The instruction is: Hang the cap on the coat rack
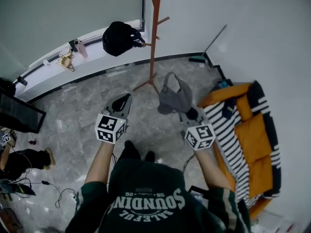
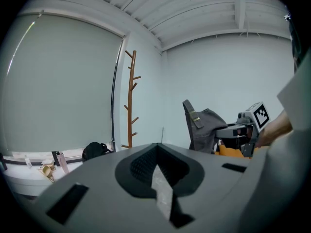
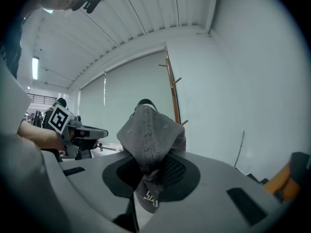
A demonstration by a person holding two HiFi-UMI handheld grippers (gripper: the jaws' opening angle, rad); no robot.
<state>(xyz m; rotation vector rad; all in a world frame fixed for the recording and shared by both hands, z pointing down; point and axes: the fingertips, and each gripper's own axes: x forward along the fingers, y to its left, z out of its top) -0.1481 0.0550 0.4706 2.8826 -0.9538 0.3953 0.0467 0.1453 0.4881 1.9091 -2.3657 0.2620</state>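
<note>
A grey cap (image 1: 175,97) stands up out of my right gripper (image 1: 187,112), which is shut on its fabric near the brim. In the right gripper view the cap (image 3: 151,136) rises from between the jaws and hides most of what lies ahead. The brown wooden coat rack (image 1: 154,38) stands by the far wall, beyond the cap, with bare pegs up its pole. My left gripper (image 1: 124,101) is level with the right one, to the cap's left, shut and holding nothing. From the left gripper view the rack (image 2: 130,101) is ahead at the left and the cap (image 2: 206,127) at the right.
A black bag (image 1: 120,37) lies on the white window ledge left of the rack. An orange sofa (image 1: 252,144) with a striped blanket stands against the right wall. Cables and dark gear (image 1: 19,164) are on the floor at the left. The floor is grey marble tile.
</note>
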